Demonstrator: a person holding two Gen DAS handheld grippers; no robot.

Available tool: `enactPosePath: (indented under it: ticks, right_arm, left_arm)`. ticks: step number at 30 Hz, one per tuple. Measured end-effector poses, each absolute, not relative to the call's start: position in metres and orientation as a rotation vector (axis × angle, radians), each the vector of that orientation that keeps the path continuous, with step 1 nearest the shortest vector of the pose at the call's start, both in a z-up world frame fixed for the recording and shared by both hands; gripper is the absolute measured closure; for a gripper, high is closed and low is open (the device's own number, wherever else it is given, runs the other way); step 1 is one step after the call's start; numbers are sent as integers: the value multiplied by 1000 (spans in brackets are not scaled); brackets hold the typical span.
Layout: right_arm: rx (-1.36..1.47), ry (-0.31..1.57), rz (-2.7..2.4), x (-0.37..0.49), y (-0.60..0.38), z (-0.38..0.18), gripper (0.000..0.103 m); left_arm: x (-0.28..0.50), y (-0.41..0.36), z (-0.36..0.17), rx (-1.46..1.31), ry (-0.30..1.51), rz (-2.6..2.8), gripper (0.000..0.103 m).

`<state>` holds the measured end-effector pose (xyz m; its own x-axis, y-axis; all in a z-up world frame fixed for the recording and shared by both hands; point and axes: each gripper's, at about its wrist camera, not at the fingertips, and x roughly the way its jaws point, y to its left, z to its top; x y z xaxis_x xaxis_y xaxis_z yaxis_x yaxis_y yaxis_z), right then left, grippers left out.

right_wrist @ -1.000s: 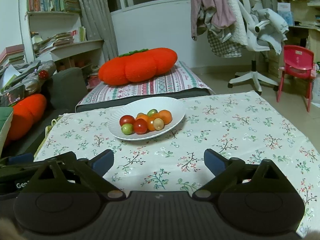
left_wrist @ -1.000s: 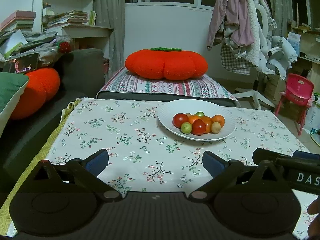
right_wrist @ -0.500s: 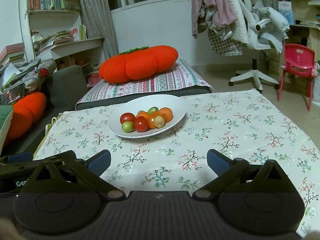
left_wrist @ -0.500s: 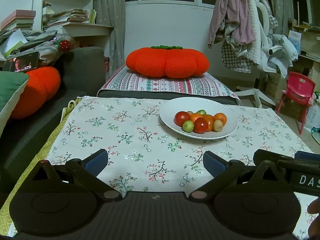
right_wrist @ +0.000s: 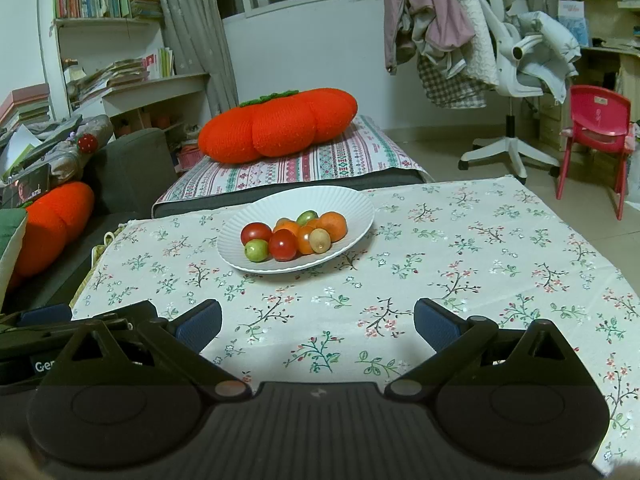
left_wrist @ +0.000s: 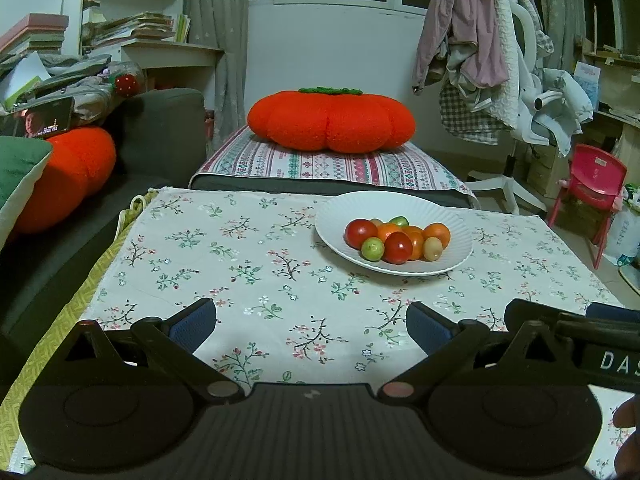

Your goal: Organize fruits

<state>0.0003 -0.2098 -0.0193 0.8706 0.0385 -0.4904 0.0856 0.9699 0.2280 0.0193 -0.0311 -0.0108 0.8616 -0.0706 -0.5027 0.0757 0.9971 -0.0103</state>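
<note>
Fruits heaped on 1 plate toward the far edge of the table; both grippers wide and empty at the near edge.

Table (left_wrist: 248,264), floral cloth: carries only the white plate (left_wrist: 452,220), which sits toward the far edge, right of centre in the left wrist view. The fruits (left_wrist: 396,238) lie in 1 touching cluster at the plate's middle, none loose on the cloth; judgement: this heap fits either fruit already gathered or fruit waiting to be sorted out, and the frames do not settle which. Left gripper (left_wrist: 312,322): low over the near edge, level, aimed at the far edge, jaws wide, nothing between the pads. Right gripper (right_wrist: 318,320): same pose just beside it, jaws wide, empty, plate ahead and slightly left. Both stand well apart from the plate.
</note>
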Motion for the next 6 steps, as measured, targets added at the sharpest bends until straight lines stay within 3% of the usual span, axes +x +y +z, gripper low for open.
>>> enactPosePath:
  ticks: [6]
  right_arm:
    - [248, 516, -25, 0, -209, -20, 0]
  left_arm:
    - [20, -32, -11, 13, 526, -74, 13]
